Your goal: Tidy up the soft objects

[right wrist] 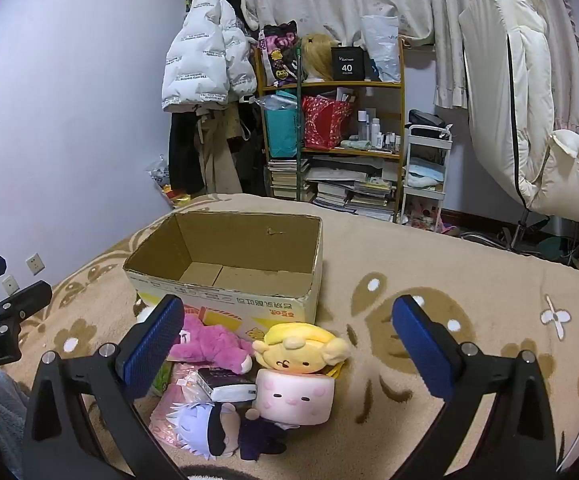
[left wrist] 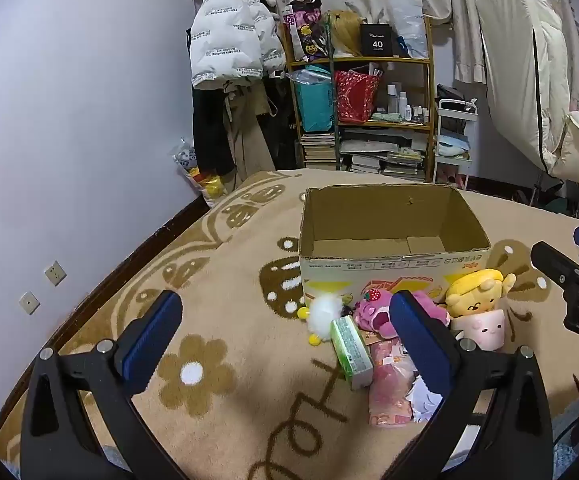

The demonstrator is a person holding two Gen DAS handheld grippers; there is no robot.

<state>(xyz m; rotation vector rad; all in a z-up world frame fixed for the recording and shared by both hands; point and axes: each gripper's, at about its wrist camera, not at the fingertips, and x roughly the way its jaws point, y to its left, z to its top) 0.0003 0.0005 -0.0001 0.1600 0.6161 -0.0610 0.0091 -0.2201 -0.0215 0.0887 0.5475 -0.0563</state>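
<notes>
Open brown cardboard box (left wrist: 393, 236) sits on a beige plush blanket with brown flower pattern (left wrist: 217, 320); seen from the left wrist it lies at 12 o'clock, interior bare, printed side panel facing the cameras.

Soft items are piled on the blanket just in front of the box, at its 6 o'clock:
- yellow plush doll with a round face (right wrist: 301, 348), lying on top of a pale pink cube-shaped plush with a small face (right wrist: 295, 400), the two touching.
- magenta-pink furry plush (right wrist: 213, 346) at 9 o'clock of the yellow doll, against the box's front panel.
- small white fluffy toy with yellow feet (left wrist: 321, 312) at the pile's 9 o'clock edge in the left wrist view.
- green and white rectangular packet (left wrist: 351, 352), tilted, beside a pink plastic-wrapped pack (left wrist: 391, 384).
- white-haired, dark-clothed plush figure (right wrist: 217, 428) nearest the right wrist camera, at 6 o'clock of the pile, with a black and white small box (right wrist: 229, 386) just above it.

Left gripper (left wrist: 285, 344): blue-padded fingers spread wide, nothing between them, held above the blanket at 9 o'clock of the pile; its right finger overlaps the pink plush in view, contact not clear.

Right gripper (right wrist: 289, 352): fingers likewise spread wide and empty, with the yellow doll and pink cube framed between them.
</notes>
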